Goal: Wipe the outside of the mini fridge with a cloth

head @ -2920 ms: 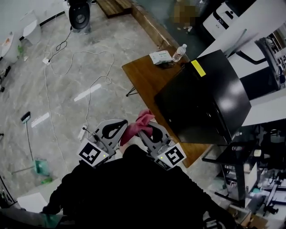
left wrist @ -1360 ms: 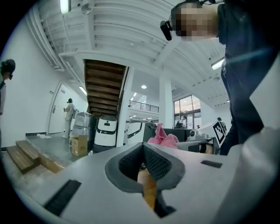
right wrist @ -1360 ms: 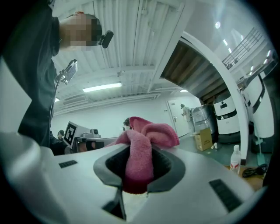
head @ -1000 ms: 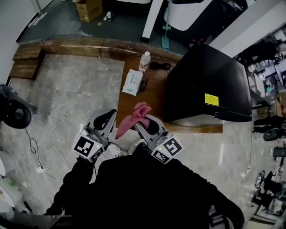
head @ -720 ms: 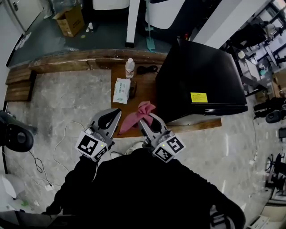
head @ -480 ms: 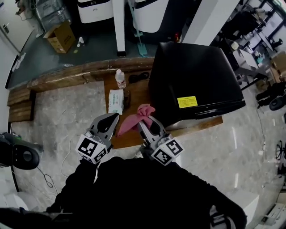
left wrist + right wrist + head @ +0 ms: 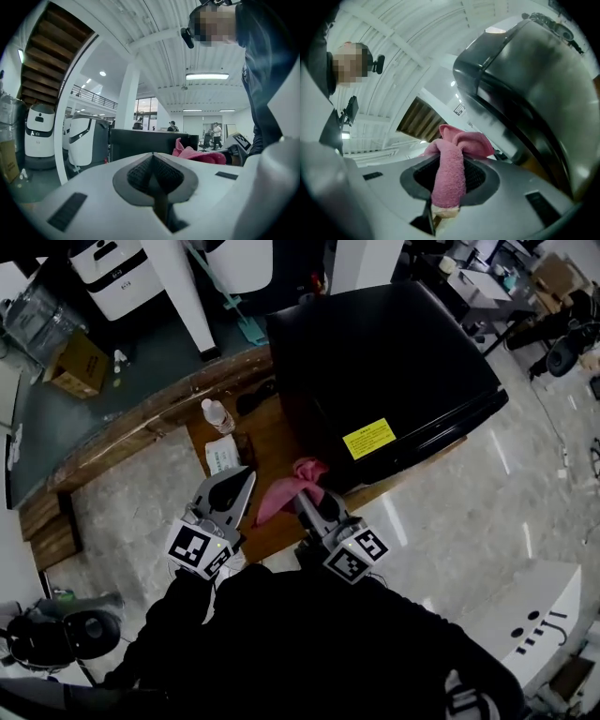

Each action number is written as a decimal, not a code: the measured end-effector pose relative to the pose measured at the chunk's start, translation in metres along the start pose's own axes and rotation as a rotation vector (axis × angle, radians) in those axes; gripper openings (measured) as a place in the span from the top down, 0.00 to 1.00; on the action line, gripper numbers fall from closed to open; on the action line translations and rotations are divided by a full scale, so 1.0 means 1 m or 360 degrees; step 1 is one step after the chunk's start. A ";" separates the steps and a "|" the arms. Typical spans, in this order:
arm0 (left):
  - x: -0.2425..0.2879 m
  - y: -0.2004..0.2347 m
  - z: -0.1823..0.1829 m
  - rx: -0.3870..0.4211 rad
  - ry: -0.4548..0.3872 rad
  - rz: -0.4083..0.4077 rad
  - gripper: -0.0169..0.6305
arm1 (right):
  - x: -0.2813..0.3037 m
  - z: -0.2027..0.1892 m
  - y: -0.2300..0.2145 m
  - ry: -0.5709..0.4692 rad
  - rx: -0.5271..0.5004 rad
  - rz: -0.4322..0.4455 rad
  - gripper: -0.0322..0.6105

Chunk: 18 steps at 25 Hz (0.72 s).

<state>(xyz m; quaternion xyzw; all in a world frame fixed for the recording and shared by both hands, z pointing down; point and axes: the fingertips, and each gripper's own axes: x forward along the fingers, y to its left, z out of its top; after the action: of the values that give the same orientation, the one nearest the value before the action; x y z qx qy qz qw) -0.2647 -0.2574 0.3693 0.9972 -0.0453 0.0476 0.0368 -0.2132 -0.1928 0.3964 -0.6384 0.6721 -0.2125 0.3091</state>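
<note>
Two grippers sit side by side just short of the mini fridge (image 7: 375, 362). We hold the right gripper (image 7: 307, 501) with its jaws pressed together on a pink cloth (image 7: 286, 491). A rolled strip of the cloth runs down between the jaws, and its loose end bunches above the tips, close to the fridge's near lower edge (whether it touches, we cannot tell). The left gripper (image 7: 239, 486) is farther from the fridge, just left of the cloth, its jaws closed against each other with nothing between them. The fridge is black, stands on a wooden table (image 7: 272, 442) and carries a yellow label (image 7: 368, 439) near the edge facing us. To the fridge's left on the same table are a clear water bottle (image 7: 217, 414) and a flat white packet (image 7: 220, 457). A cardboard box (image 7: 77, 364) sits on the dark floor, well left of the fridge.
</note>
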 end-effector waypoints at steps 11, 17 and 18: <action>0.026 0.039 0.016 0.0042 -0.0101 -0.0532 0.96 | 0.027 0.020 -0.011 -0.0465 0.0058 -0.0430 0.80; 0.024 0.046 0.026 0.0088 -0.0152 -0.0752 0.96 | 0.023 0.050 -0.020 -0.0859 0.0193 -0.0552 0.80; 0.023 0.045 0.029 0.0099 -0.0167 -0.0789 0.96 | 0.019 0.050 -0.027 -0.0923 0.0251 -0.0585 0.80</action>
<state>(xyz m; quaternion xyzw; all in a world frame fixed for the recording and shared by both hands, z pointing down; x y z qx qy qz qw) -0.2435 -0.3060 0.3460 0.9795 0.2003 -0.0133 0.0144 -0.1591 -0.2083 0.3760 -0.7566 0.4118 -0.1256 0.4922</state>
